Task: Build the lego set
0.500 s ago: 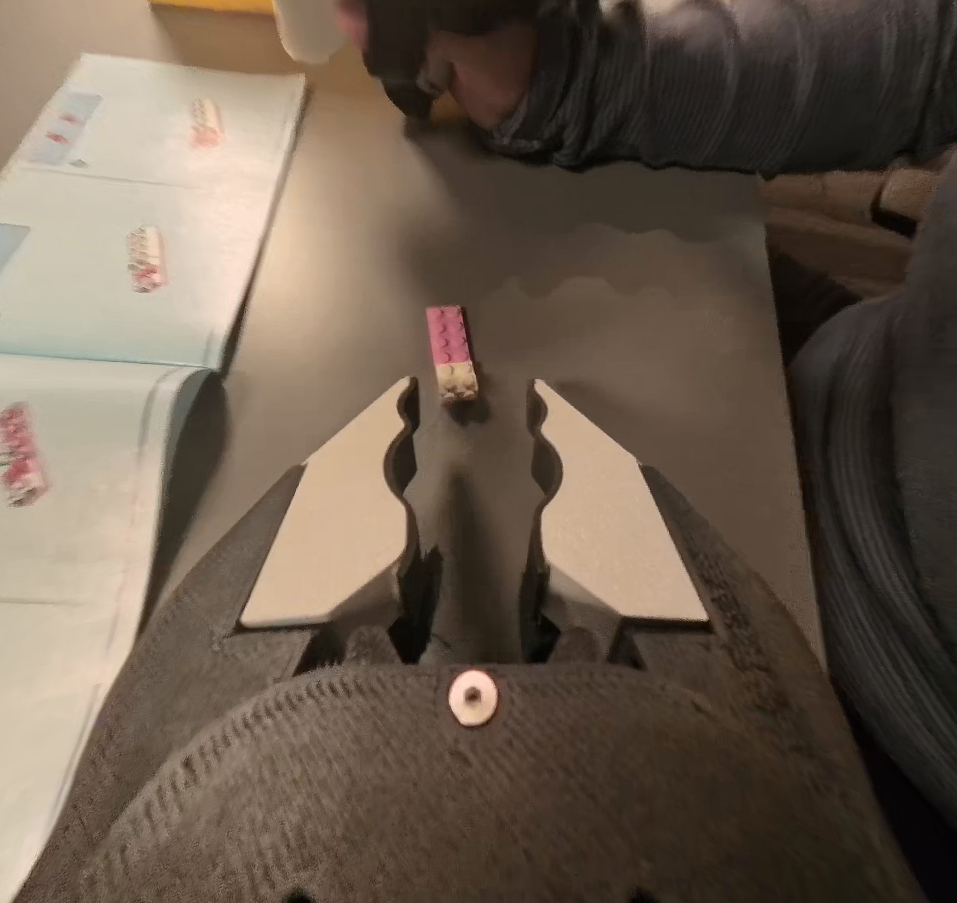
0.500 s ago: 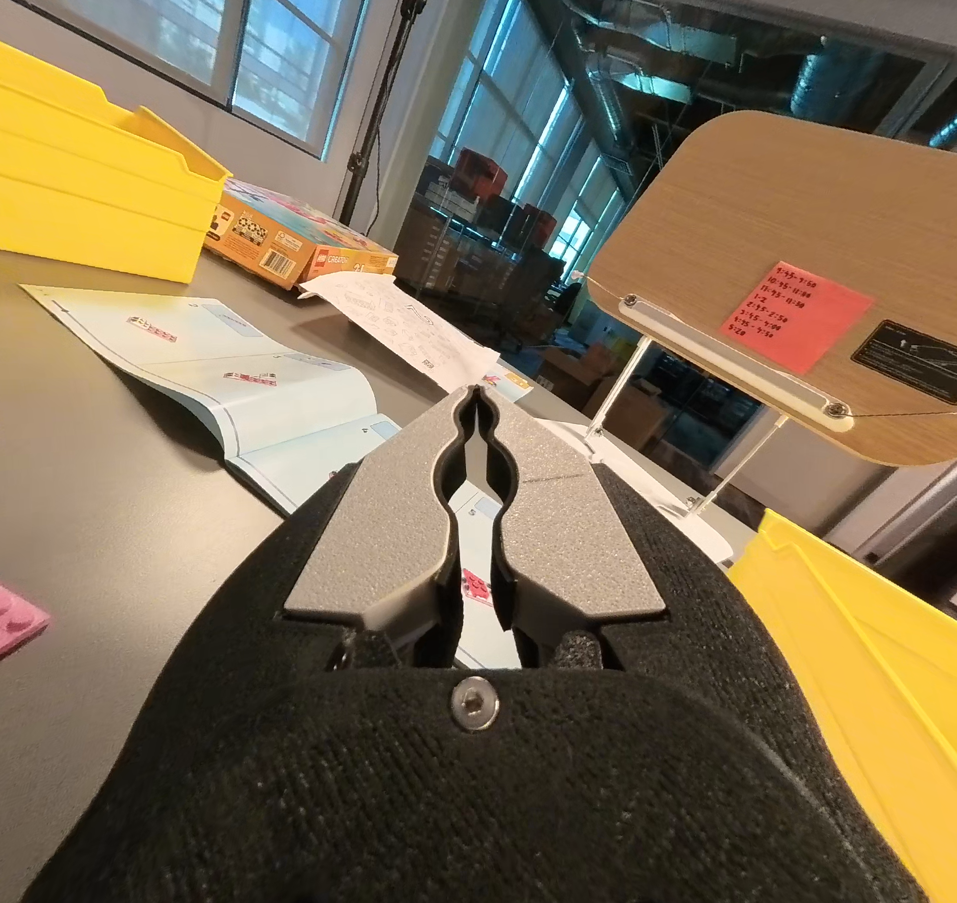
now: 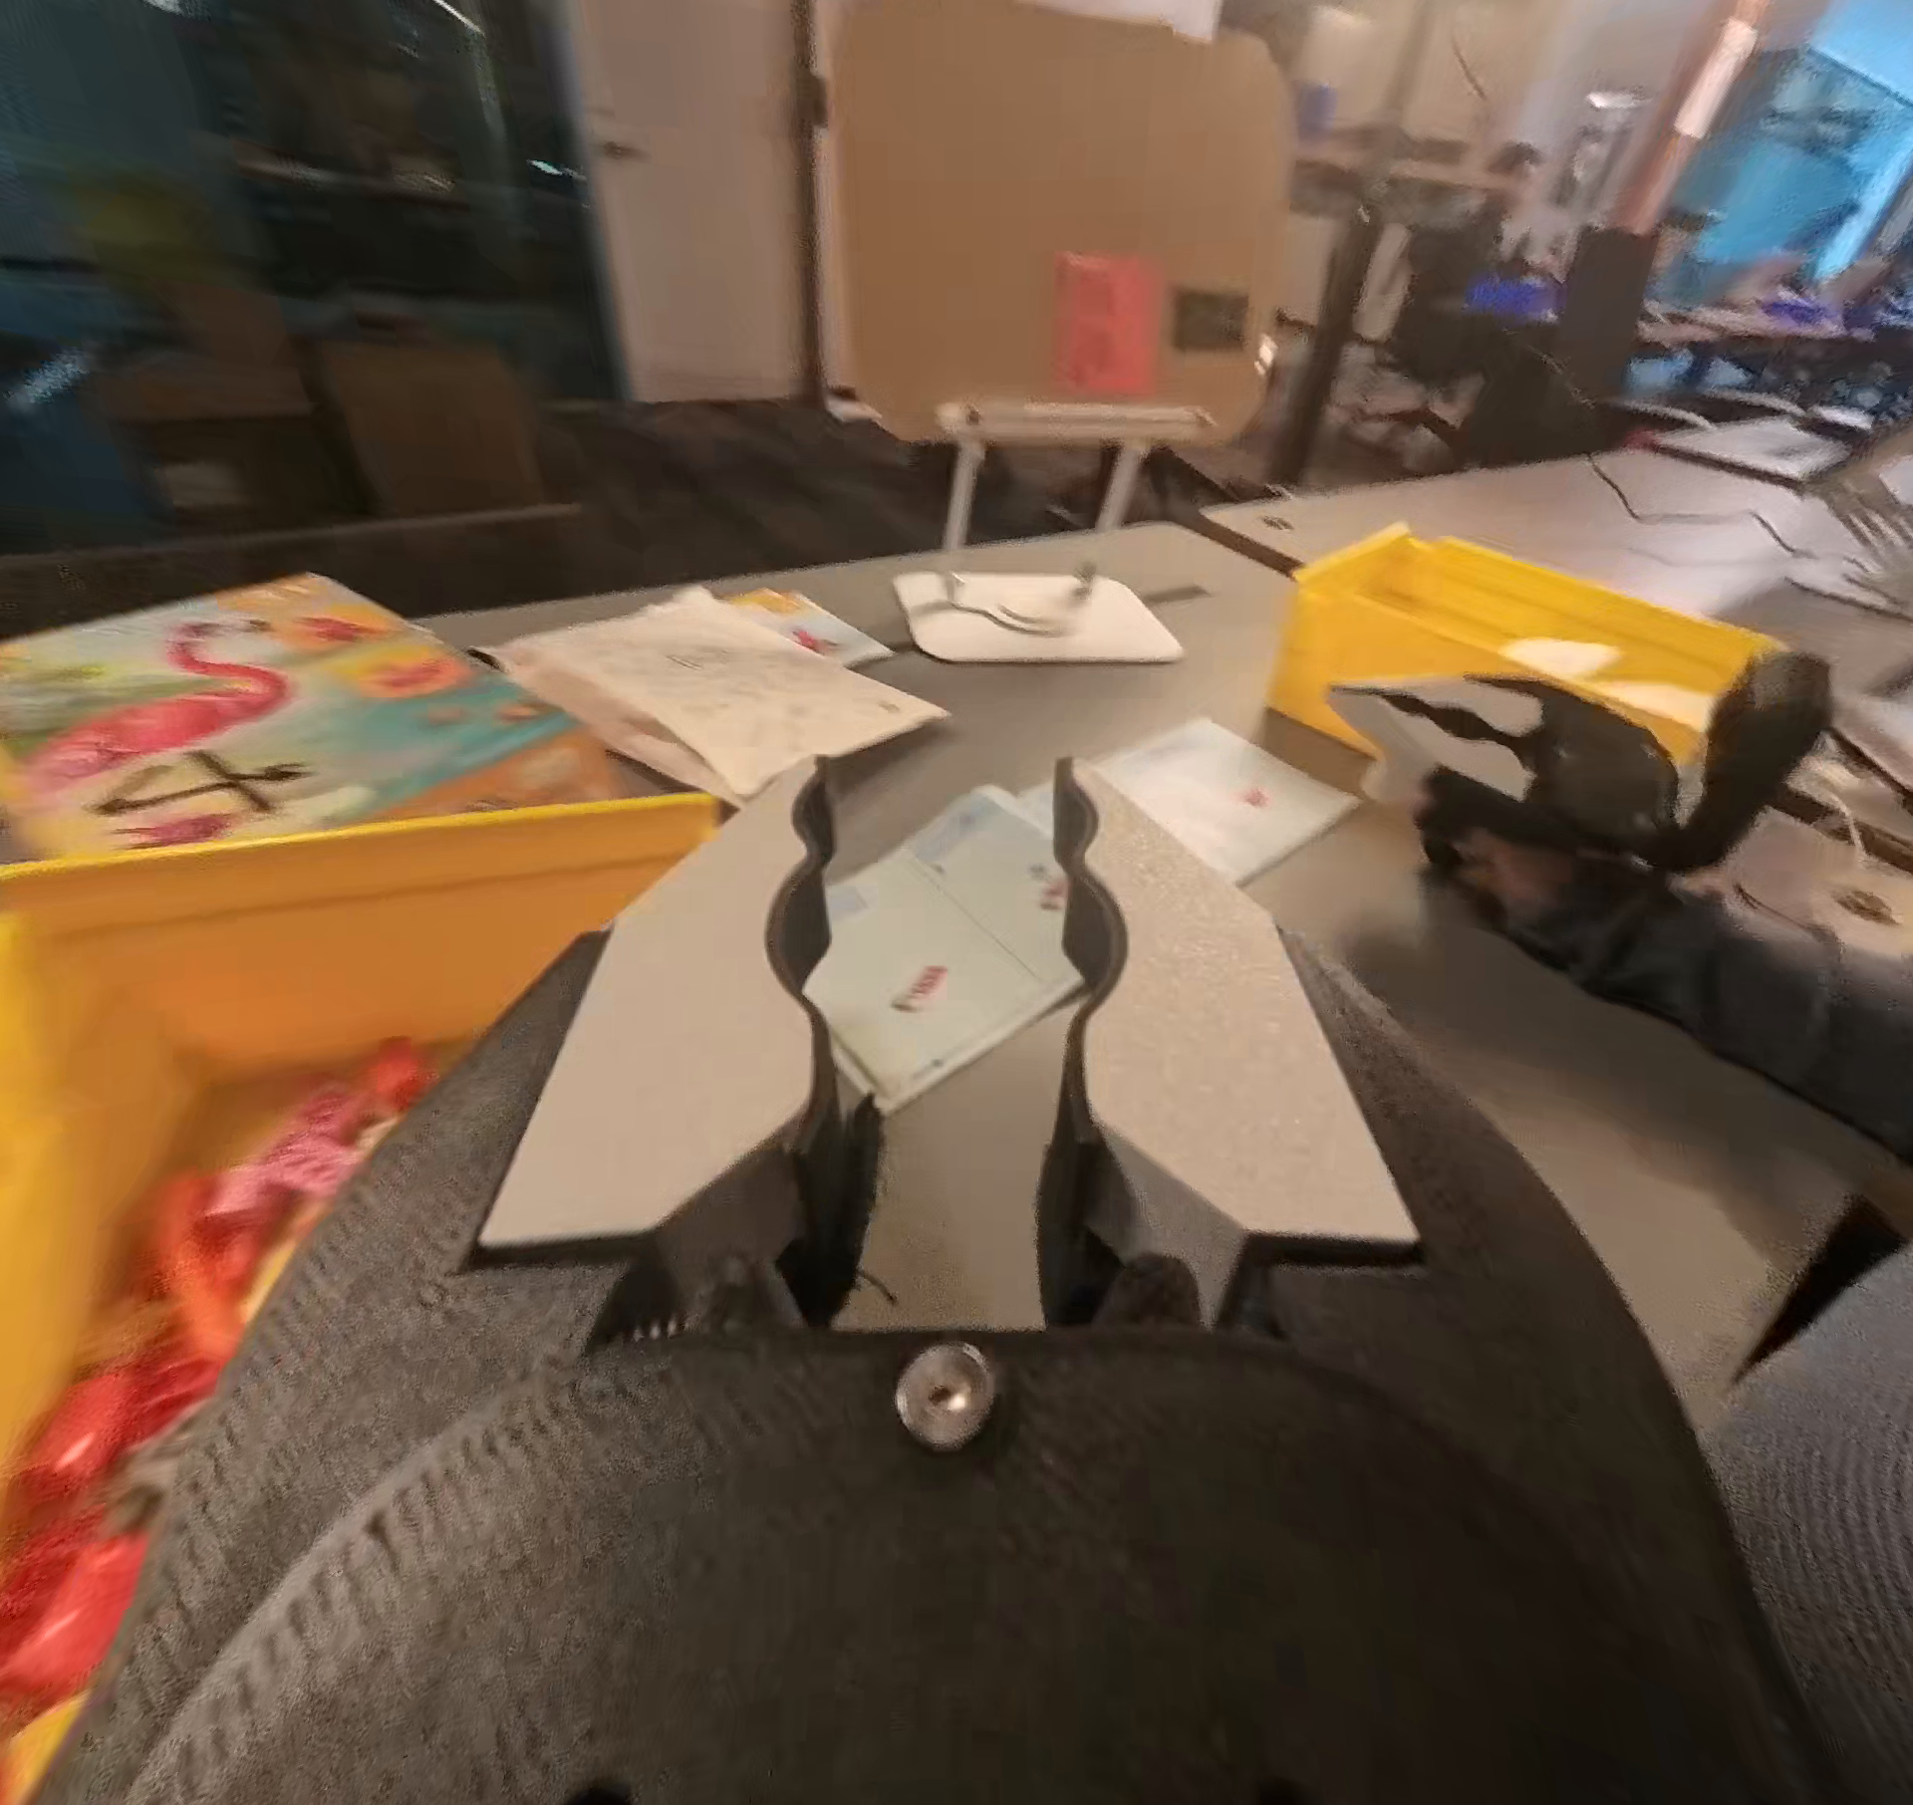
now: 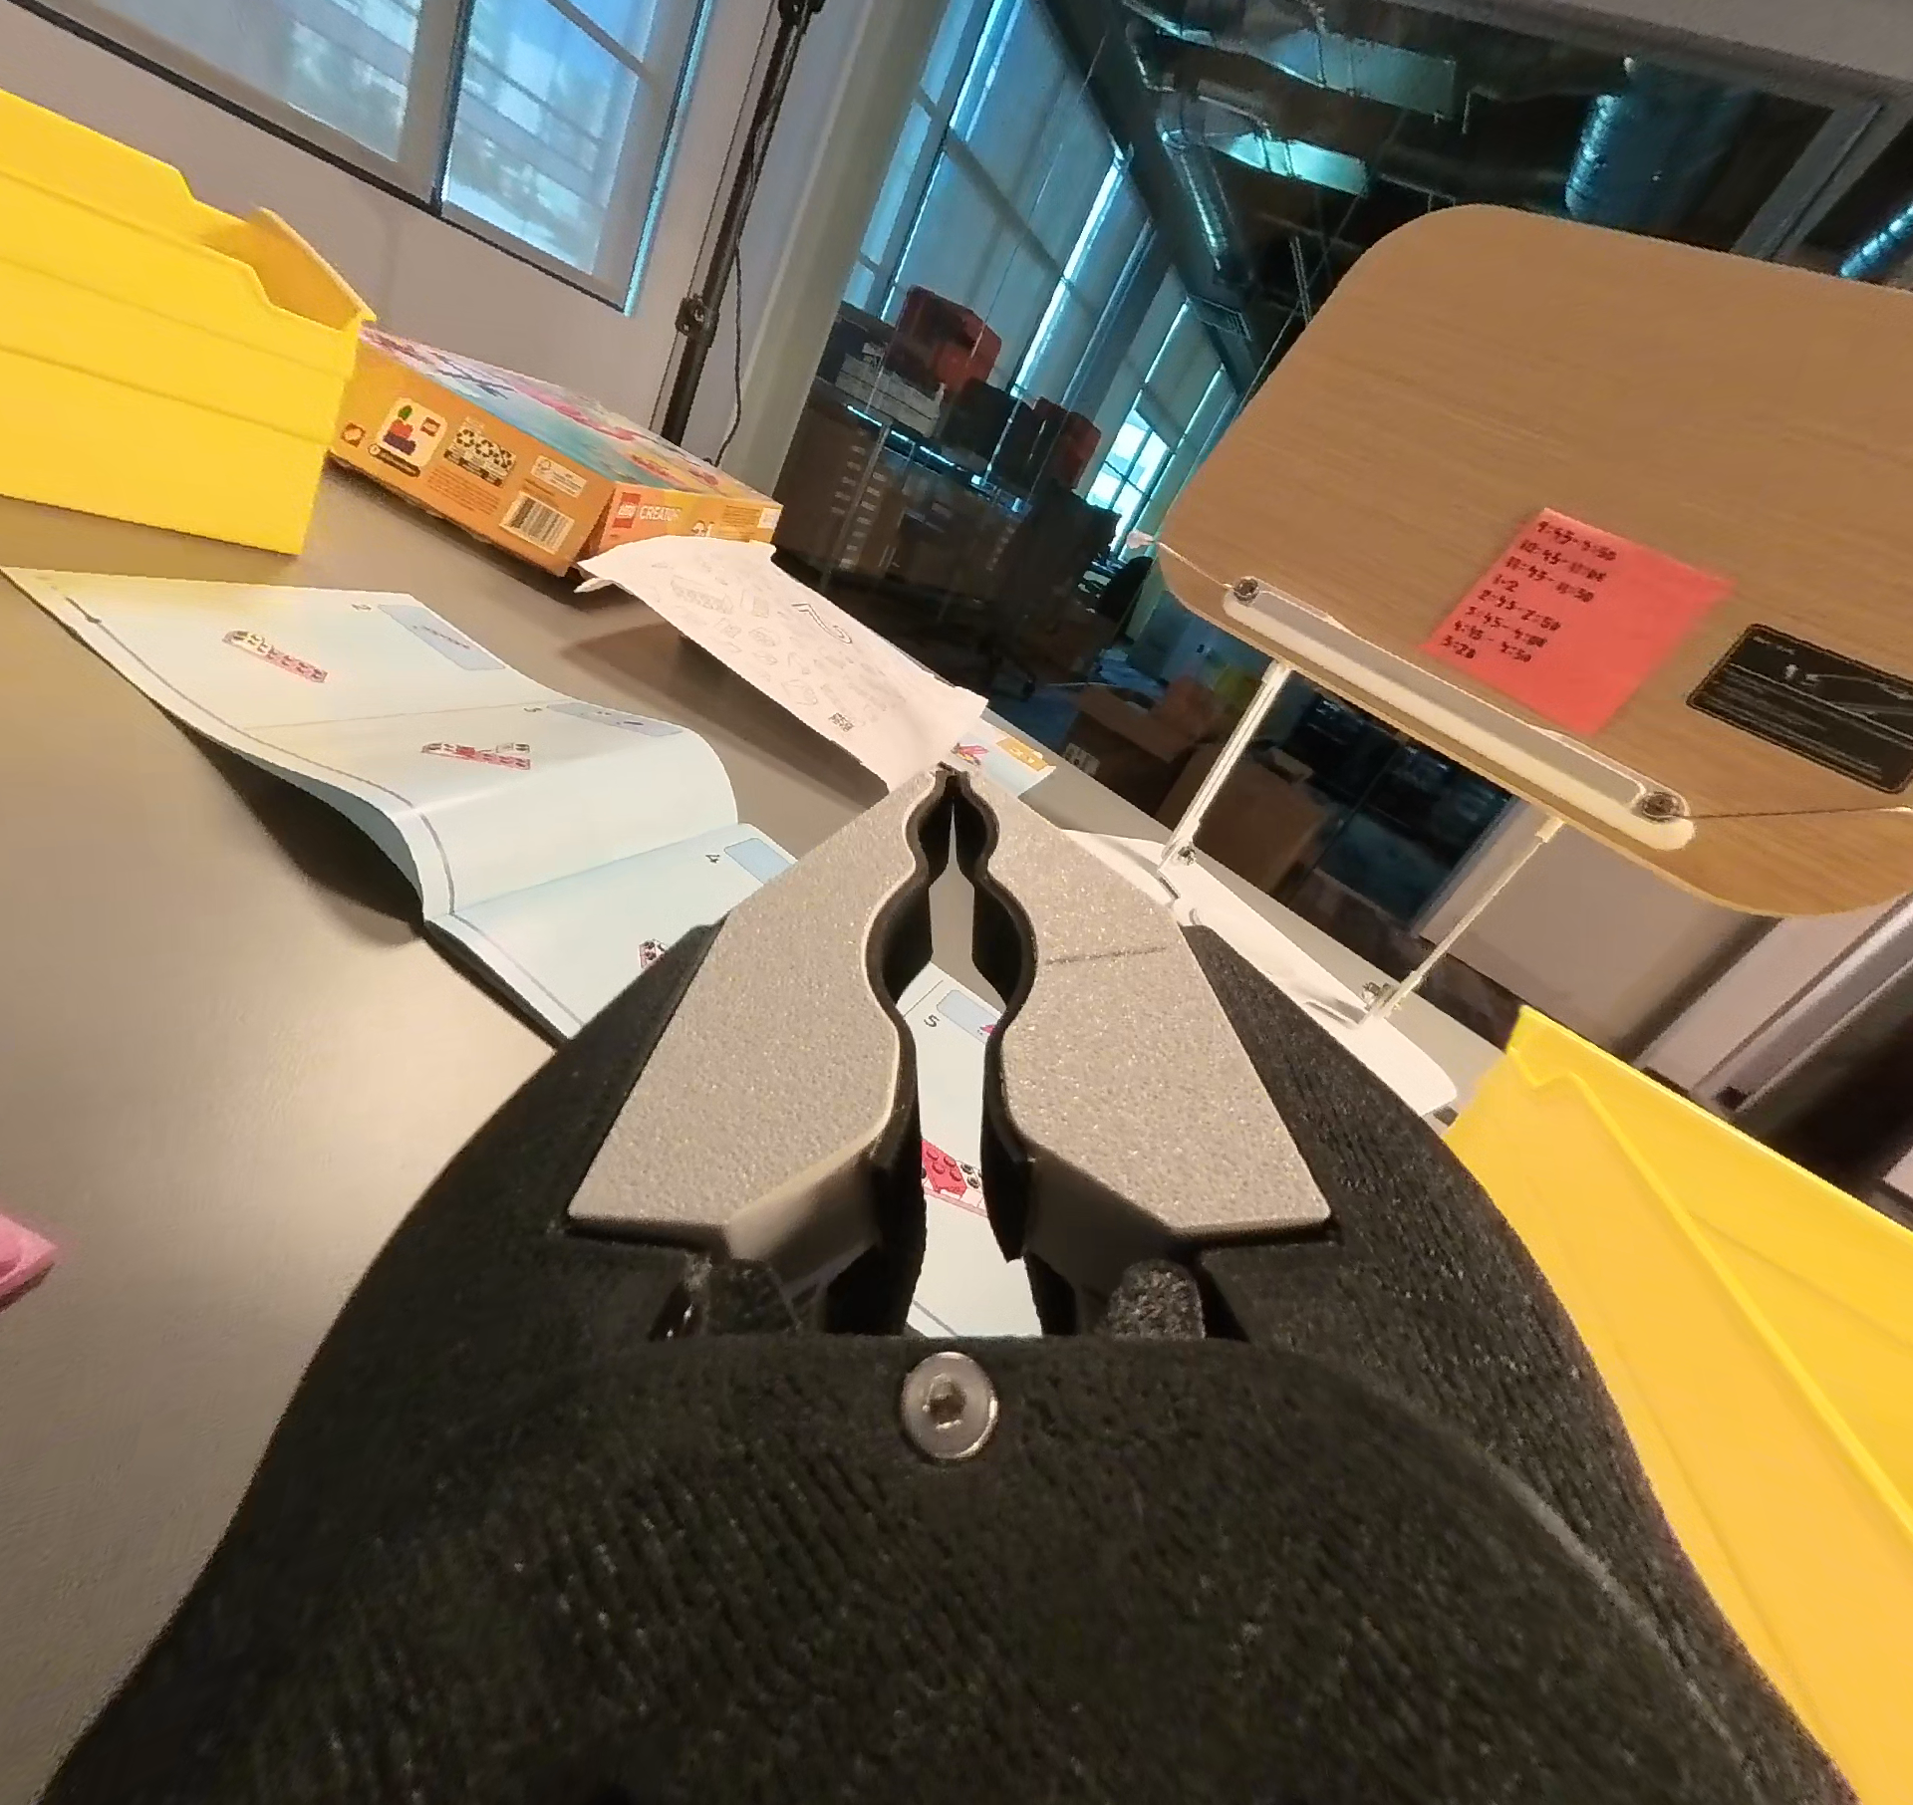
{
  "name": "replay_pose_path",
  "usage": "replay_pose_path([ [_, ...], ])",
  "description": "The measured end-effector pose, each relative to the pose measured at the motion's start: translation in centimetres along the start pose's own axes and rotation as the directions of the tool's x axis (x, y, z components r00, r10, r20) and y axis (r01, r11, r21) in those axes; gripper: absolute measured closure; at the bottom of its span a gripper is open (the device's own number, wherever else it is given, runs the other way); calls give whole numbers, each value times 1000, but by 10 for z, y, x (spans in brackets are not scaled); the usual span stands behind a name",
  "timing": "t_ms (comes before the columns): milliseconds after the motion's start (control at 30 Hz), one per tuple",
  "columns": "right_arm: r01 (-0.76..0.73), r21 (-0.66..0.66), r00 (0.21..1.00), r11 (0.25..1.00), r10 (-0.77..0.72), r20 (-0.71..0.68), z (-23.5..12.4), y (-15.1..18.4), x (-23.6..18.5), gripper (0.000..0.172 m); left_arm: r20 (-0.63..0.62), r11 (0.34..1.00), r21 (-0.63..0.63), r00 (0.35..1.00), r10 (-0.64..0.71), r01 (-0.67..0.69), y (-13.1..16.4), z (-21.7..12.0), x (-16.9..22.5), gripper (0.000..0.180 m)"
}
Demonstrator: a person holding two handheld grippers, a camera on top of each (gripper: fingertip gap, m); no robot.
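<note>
Left gripper point(image 3: 942, 803) spread with nothing between the fingers, raised over a pale blue booklet point(image 3: 937, 979) on the grey table point(image 3: 1398, 948), beside a yellow bin point(image 3: 342, 886) of what look like red and pink bricks (blurred). Right gripper point(image 4: 950, 780) pressed together on nothing, low over the same booklet point(image 4: 466, 772). Farther back, an orange box point(image 4: 559, 482) and a wooden board point(image 4: 1553, 534) on a stand.

blurred: red-pink pieces point(image 3: 207, 1269) in yellow bin point(image 3: 342, 886) | cut off: pink piece point(image 4: 16, 1264)
</note>
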State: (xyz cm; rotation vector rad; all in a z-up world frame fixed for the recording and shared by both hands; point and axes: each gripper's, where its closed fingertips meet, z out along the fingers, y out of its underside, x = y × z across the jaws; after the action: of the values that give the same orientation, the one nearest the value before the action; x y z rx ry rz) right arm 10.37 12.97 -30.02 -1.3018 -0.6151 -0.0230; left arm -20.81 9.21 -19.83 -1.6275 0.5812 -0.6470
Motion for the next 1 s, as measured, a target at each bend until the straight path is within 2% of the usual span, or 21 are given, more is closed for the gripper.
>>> replay_pose_path([
  [67,0,-2,1000,1000,0,-3,0,0,1,172,91,1000,8,996,-16,15,-12,-15,-29,140],
  [167,-2,-4,1000,1000,2,-8,1,1,2,172,270,996,-94,962,32,-7,-5,-27,-86,142],
  [267,-1,-3,1000,1000,1,-8,1,1,2,172,330,970,-238,935,129,-50,21,-28,-130,143],
  [367,-1,-4,1000,1000,1,-9,1,1,2,172,356,963,-259,919,166,-74,40,-28,-154,147],
  [433,-3,-3,1000,1000,3,-10,1,1,2,172,376,976,-203,914,151,-77,46,-27,-159,149],
  [533,-2,-3,1000,1000,2,-11,0,1,2,172,408,998,-51,912,46,-28,48,-25,-159,150],
  [667,-2,-3,1000,1000,2,-12,0,1,2,172,433,995,96,900,-53,12,51,-23,-153,151],
  [833,-5,-3,1000,1000,5,-12,0,1,3,172,425,991,114,898,-113,71,60,-14,-145,152],
  [933,-4,-3,1000,1000,4,-10,0,1,2,172,341,983,130,925,-165,128,61,2,-124,150],
  [1000,-6,-2,1000,1000,6,-11,0,1,2,172,328,989,97,934,-139,114,65,11,-116,149],
])
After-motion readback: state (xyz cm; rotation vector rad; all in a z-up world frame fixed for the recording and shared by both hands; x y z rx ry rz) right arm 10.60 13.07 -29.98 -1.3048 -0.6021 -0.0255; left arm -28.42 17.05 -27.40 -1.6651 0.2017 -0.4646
